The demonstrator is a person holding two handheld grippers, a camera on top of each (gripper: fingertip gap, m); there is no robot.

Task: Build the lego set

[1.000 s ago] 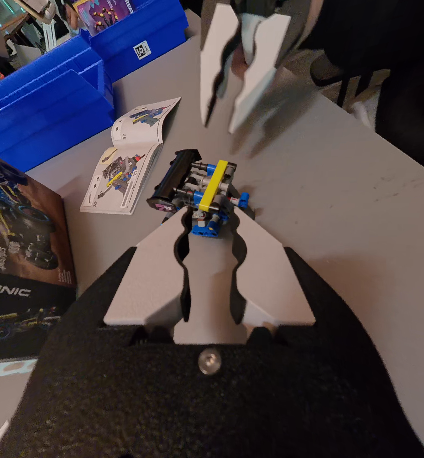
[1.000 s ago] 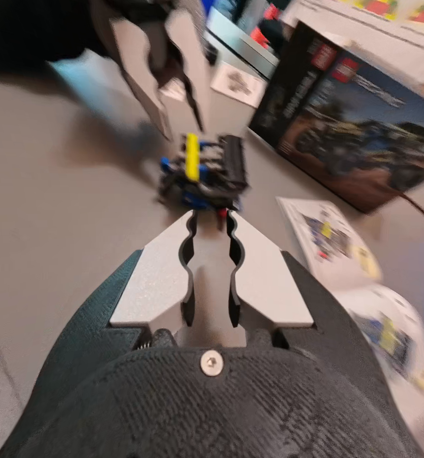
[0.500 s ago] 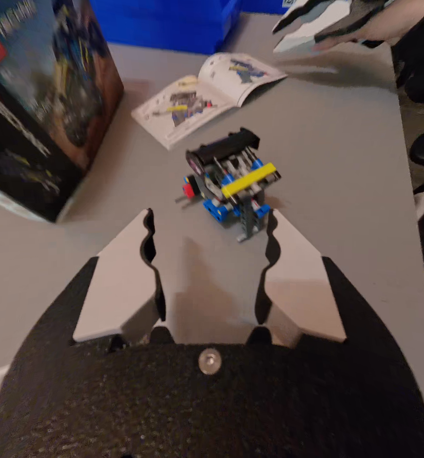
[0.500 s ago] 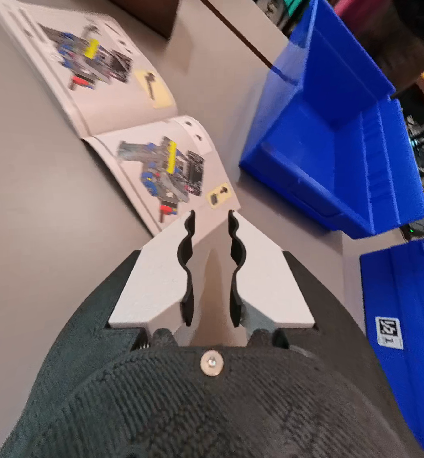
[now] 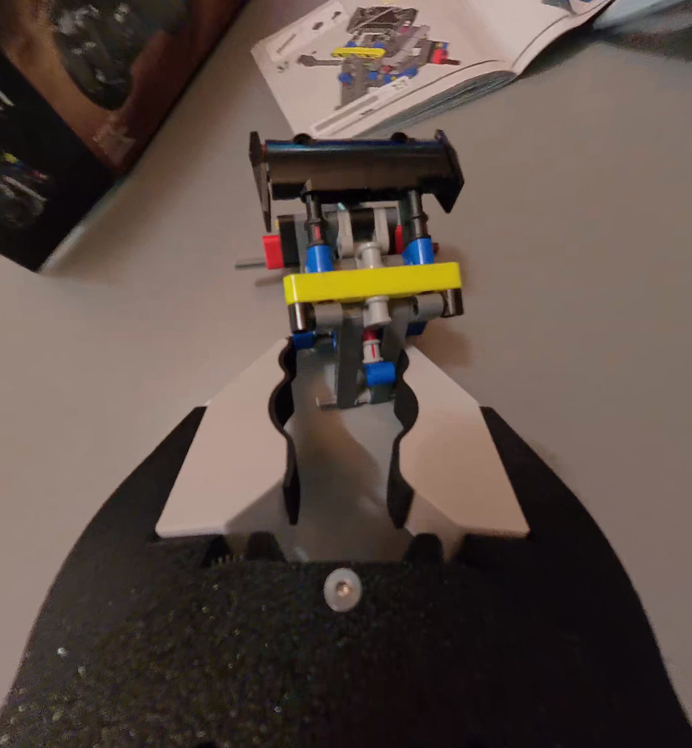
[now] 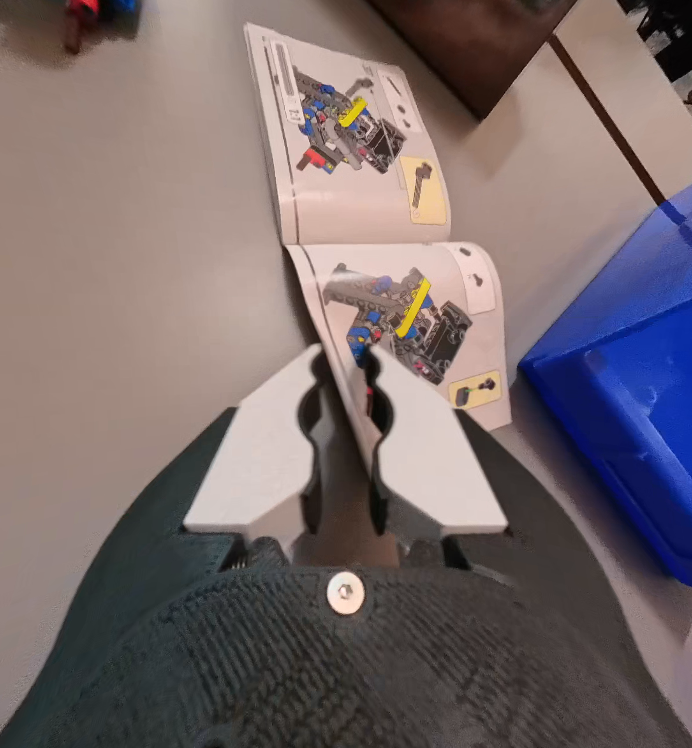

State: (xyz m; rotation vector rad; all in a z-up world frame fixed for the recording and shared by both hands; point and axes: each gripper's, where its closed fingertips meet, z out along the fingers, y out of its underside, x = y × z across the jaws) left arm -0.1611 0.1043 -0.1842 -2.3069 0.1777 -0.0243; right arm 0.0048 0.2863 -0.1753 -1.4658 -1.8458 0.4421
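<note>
One brick model [image 5: 360,259] between the parted left tool [image 5: 346,356]; right tool [image 6: 346,352] parted over one booklet [image 6: 376,243].

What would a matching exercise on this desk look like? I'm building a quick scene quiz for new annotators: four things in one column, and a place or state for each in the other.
Things:
1. yellow beam
2. blue bin
3. instruction booklet
4. dark picture box

Places or states:
A. lying open on the table, right at the right tool's tips
B. standing at the far left of the left wrist view
C. set crosswise on the brick model
D. to the right of the open pages in the right wrist view

Pairs: 1-C, 2-D, 3-A, 4-B
</note>
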